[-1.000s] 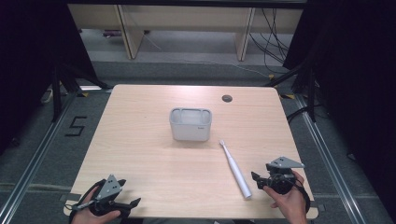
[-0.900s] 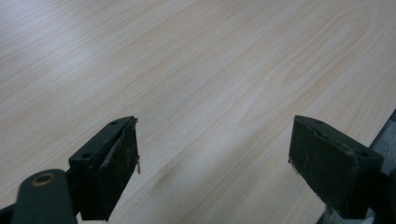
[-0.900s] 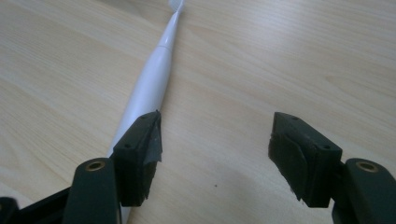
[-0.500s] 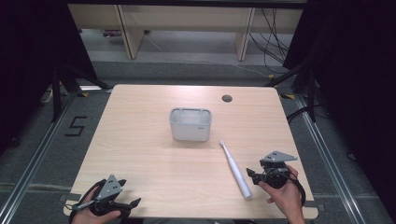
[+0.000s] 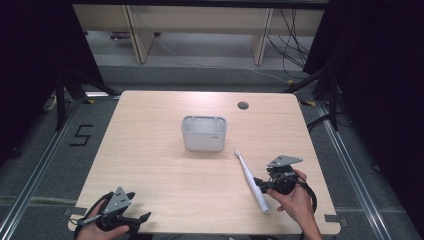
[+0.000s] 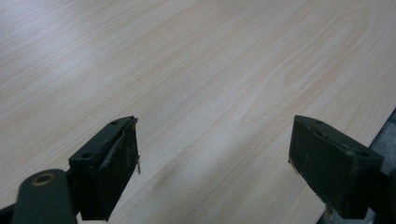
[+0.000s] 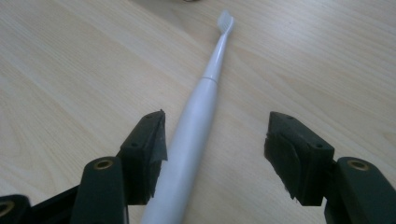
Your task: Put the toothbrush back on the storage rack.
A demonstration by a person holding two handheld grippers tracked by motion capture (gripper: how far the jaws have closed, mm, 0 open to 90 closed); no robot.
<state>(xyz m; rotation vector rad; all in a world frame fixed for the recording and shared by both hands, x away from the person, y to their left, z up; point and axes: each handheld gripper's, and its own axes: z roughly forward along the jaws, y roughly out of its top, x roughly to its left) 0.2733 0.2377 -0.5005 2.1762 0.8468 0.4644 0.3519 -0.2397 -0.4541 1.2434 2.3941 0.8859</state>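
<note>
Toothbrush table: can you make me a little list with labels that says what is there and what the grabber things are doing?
toothbrush: white, lying flat on the table, brush head toward the container
container: grey, open top, mid-table, apart from the toothbrush
table: light wood
right gripper: jaws open, one each side of the toothbrush handle, not closed on it
left gripper: jaws open over bare wood near the table edge

Toothbrush (image 7: 187,140) handle's lower end — cut off by the right gripper view's bottom edge
</note>
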